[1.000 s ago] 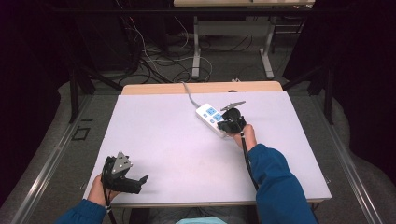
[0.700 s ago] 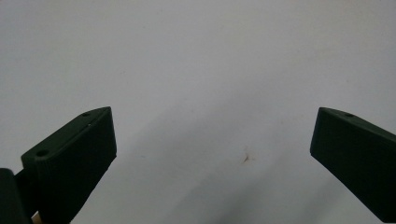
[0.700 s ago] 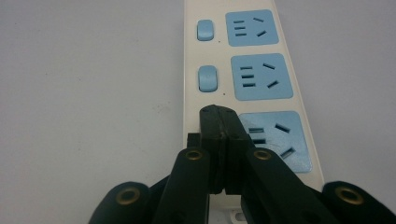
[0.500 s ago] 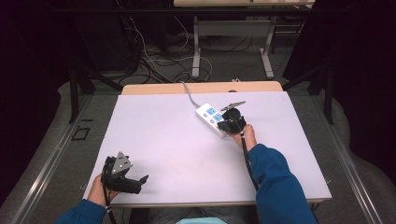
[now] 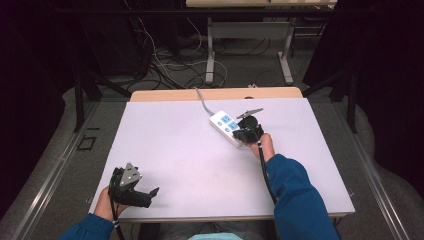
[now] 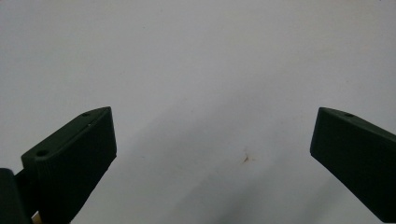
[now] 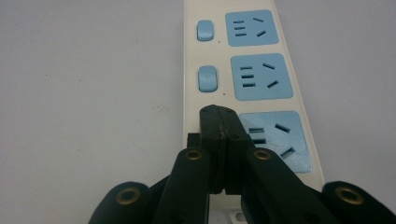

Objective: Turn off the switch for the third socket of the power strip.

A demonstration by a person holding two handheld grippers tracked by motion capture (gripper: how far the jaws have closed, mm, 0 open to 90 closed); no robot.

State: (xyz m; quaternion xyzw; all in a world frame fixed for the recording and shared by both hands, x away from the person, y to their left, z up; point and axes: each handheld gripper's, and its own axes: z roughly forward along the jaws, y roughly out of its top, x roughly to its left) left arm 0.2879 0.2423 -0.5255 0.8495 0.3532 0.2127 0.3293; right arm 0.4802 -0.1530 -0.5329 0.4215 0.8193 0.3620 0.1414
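A white power strip (image 5: pixel 223 124) with blue sockets lies slanted at the back middle of the table. My right gripper (image 5: pixel 243 134) is at its near end, jaws shut with nothing held. In the right gripper view the shut tips (image 7: pixel 218 116) rest on the power strip (image 7: pixel 261 74), in the column of blue rocker switches (image 7: pixel 208 78) beside the nearest socket (image 7: pixel 275 140). They hide whatever lies under them. My left gripper (image 5: pixel 150 195) stands open, low over the front left of the table. Its fingers (image 6: pixel 74 154) are wide apart over bare white surface.
The strip's grey cable (image 5: pixel 202 102) runs off the far edge of the white table top (image 5: pixel 175 150). A wooden strip (image 5: pixel 165 95) borders the back. Cables and table legs lie on the floor beyond. A small brown mark (image 6: pixel 246 159) shows on the surface.
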